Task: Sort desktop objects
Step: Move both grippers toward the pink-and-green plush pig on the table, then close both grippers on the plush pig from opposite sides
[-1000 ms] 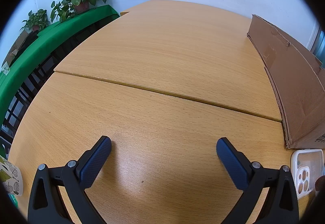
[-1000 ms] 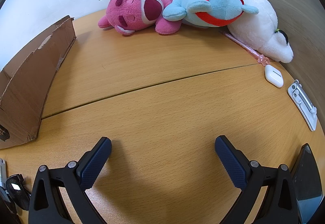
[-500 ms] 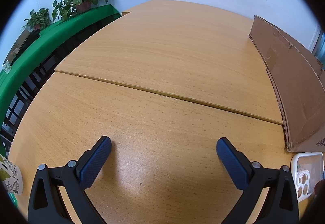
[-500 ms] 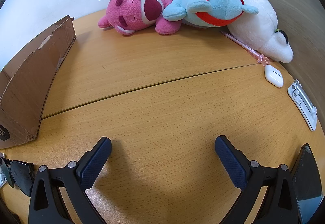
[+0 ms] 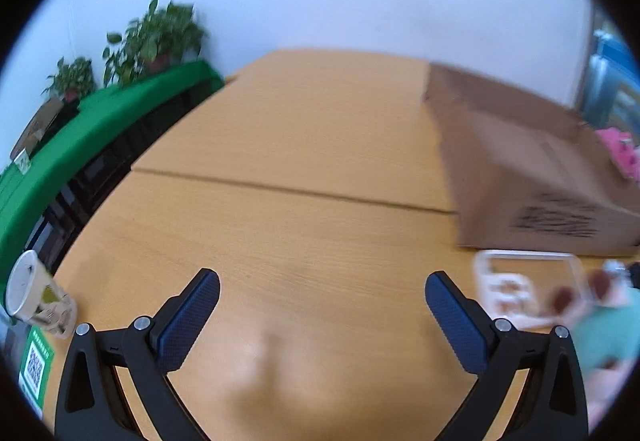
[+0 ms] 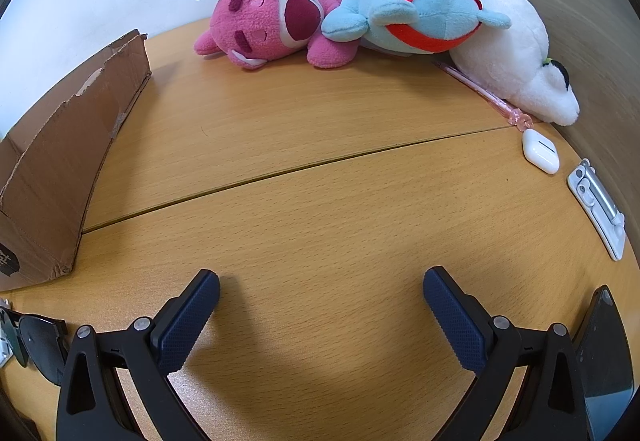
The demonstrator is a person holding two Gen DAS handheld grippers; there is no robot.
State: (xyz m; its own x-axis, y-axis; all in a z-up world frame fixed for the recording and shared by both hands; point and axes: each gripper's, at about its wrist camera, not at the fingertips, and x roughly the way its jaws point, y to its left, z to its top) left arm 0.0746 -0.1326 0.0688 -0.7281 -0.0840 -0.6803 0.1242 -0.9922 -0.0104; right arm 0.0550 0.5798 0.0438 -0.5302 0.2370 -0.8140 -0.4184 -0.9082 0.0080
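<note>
Lying beside right claw [image 6: 320, 305]: sunglasses [image 6: 38, 341]

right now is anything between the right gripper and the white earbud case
Nothing visible blocks it. The right gripper is open over bare table, and the white earbud case lies ahead to its right, beside the pink pen and the white plush behind it.

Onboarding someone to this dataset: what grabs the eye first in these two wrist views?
The pile of plush toys at the far edge of the desk in the right wrist view: a pink one, a blue-and-red one lying on it, and a white one by the wall. Next is the torn cardboard box standing on the left of that view. Both tools, left and right, are open and empty over bare wood.
</note>
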